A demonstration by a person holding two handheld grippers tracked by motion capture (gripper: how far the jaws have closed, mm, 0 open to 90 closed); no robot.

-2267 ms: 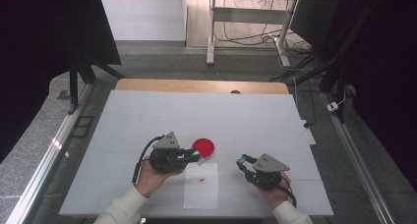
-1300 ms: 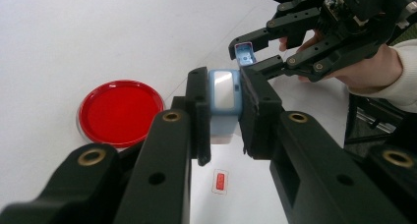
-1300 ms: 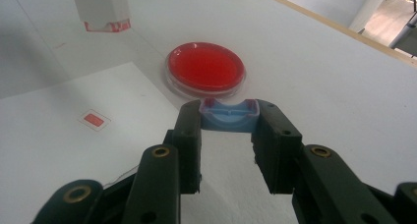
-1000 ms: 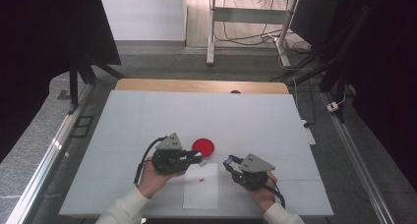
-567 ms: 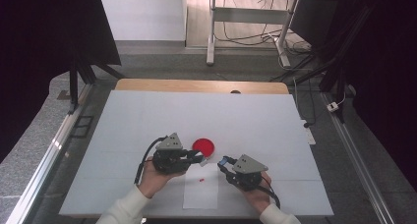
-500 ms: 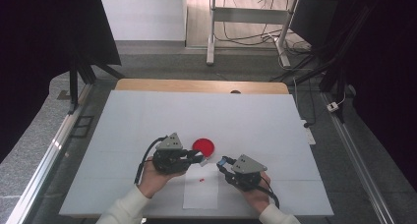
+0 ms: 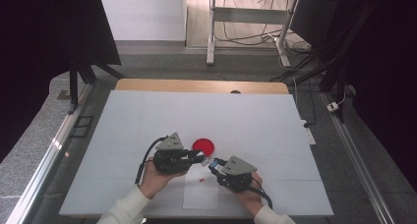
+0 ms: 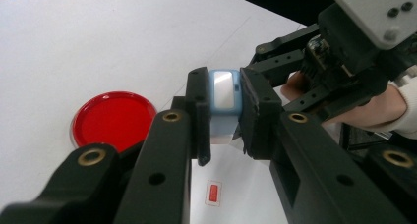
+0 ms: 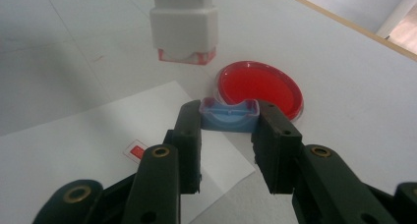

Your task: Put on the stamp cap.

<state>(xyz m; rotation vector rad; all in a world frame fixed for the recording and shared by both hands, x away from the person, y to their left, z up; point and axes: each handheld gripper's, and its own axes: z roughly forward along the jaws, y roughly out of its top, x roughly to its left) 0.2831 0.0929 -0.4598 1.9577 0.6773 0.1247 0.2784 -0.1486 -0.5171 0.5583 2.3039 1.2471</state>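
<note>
The left hand-held gripper point(image 8: 223, 116) was clamped on a small, rigid, probably slick plastic stamp point(image 8: 223, 94) above the paper sheet point(image 7: 200, 197), best held by its flat sides, while the right hand-held gripper point(image 9: 228, 135) pinched its light blue cap point(image 9: 229, 115) nearby.

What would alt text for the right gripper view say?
Two black fingers pinch a small blue cap above a white sheet of paper. A white stamp body hangs ahead, and a red dish sits on the white table beyond.
</note>
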